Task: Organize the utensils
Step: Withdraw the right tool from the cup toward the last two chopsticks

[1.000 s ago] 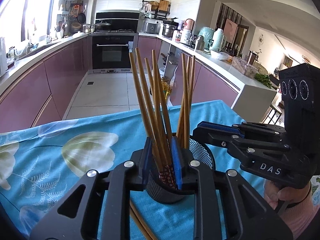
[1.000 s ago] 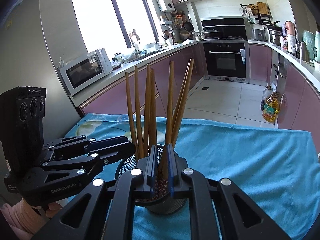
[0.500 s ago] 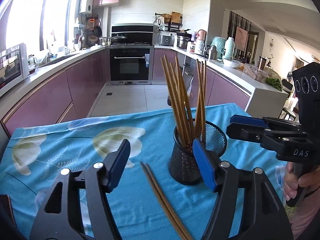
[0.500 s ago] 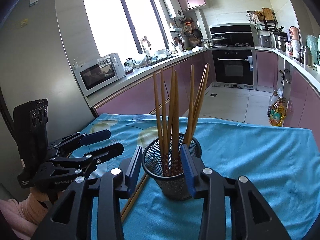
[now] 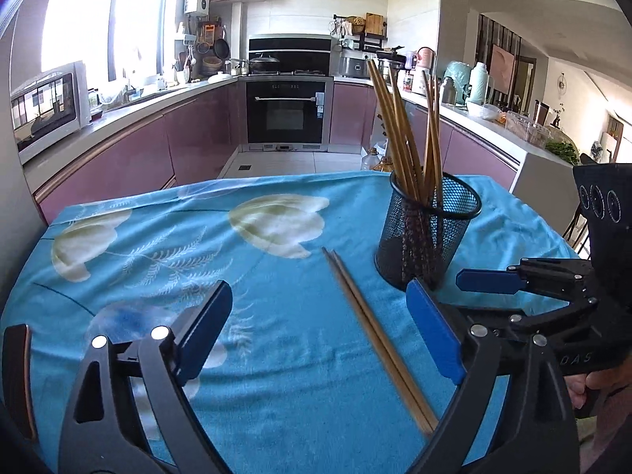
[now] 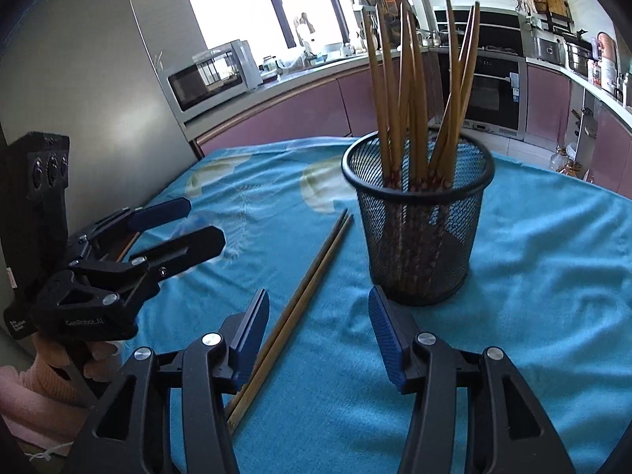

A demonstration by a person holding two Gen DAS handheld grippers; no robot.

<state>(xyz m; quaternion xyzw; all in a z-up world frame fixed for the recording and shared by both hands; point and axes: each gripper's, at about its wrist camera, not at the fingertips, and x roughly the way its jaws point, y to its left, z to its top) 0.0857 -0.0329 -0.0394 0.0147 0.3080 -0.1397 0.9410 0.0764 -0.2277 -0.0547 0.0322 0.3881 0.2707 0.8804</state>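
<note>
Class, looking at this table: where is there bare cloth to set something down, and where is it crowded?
Free: the blue tablecloth left of the loose chopstick pair, across its flower print. Also right of the mesh holder in the right wrist view. Crowded: the strip between pair and holder.

loose chopsticks (image 5: 375,335) near ends hidden behind tongs, holder's (image 6: 418,237) contents mesh-veiled

A black mesh holder (image 5: 428,233) full of upright chopsticks (image 5: 399,134) stands near the far right edge of the blue floral tablecloth (image 5: 158,245). Two loose chopsticks (image 5: 375,339) lie just beside it. The left gripper (image 5: 316,331) is opening, nothing between its pads.
</note>
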